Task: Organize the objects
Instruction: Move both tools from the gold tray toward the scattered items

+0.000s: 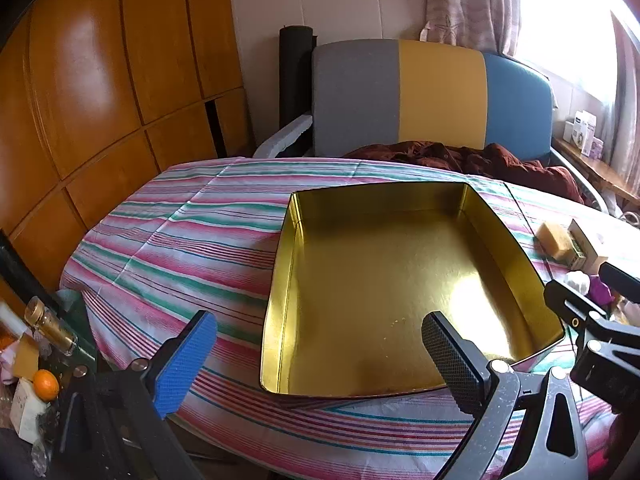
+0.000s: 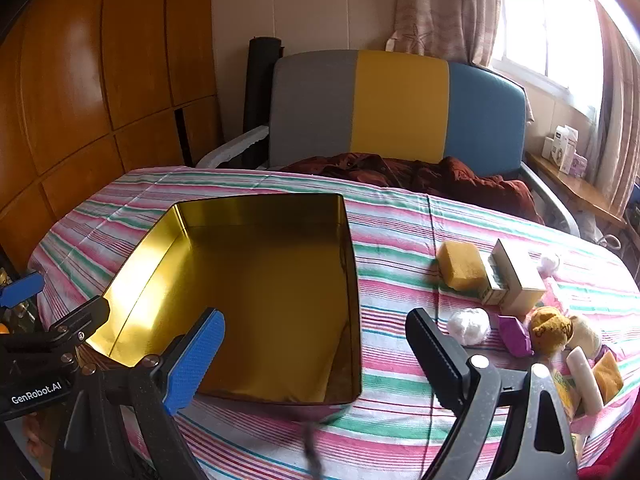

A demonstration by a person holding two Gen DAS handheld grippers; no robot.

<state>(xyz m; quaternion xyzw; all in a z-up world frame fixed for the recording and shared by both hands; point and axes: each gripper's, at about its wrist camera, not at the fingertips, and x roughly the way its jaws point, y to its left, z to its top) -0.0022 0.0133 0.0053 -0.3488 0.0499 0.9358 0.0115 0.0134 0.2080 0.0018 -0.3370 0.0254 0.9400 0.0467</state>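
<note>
An empty gold tin box lies open on the striped tablecloth. My left gripper is open and empty, hovering over the tin's near left corner. My right gripper is open and empty above the tin's near right edge. Right of the tin lie a yellow sponge, a small carton, a white ball, a purple wrapped piece, a brown plush toy, a white stick and other small items.
A grey, yellow and blue chair with a dark red cloth stands behind the table. Wooden cabinets fill the left. Beside the table's left edge are a gold-capped bottle and an orange. Boxes stand on a window shelf.
</note>
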